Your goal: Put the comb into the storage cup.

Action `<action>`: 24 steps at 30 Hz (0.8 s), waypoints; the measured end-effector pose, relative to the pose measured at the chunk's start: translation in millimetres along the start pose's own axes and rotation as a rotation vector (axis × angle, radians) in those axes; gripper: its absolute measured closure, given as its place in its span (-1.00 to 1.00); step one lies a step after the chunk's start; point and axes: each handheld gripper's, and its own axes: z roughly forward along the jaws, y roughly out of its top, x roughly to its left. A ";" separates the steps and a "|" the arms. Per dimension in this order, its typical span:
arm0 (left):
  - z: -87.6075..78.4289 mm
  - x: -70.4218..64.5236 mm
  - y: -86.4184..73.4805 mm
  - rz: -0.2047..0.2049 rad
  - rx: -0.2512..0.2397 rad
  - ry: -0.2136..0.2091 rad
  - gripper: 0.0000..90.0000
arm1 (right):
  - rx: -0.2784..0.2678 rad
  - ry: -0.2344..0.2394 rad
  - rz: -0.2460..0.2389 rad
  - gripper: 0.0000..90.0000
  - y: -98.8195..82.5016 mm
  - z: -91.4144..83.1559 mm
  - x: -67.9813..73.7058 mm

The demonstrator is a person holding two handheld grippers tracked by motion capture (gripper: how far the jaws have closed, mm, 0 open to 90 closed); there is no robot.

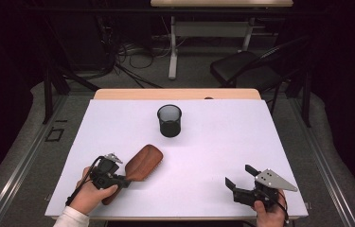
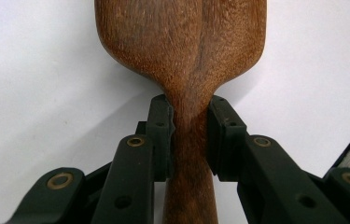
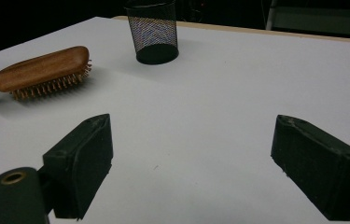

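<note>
We have the left claw pinching the brush neck, right claw spread idle at 5 o'clock; next, probably lift toward the cup at 12.

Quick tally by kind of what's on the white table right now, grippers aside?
Wooden hairbrush: 1, its handle clamped in the left gripper
Black mesh cup: 1, standing upright
Total: 2
</note>
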 end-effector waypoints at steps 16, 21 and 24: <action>-12.8 -2.3 0.1 0.015 -0.126 0.006 0.62 | 0.000 0.001 0.001 -0.72 0.1 0.0 0.6; -18.3 -4.2 0.6 0.019 -0.187 0.021 0.62 | 0.002 0.000 0.000 -0.72 0.0 0.0 0.5; -23.1 -4.9 2.1 0.029 -0.215 0.028 0.62 | 0.003 0.001 0.002 -0.72 0.0 0.1 0.5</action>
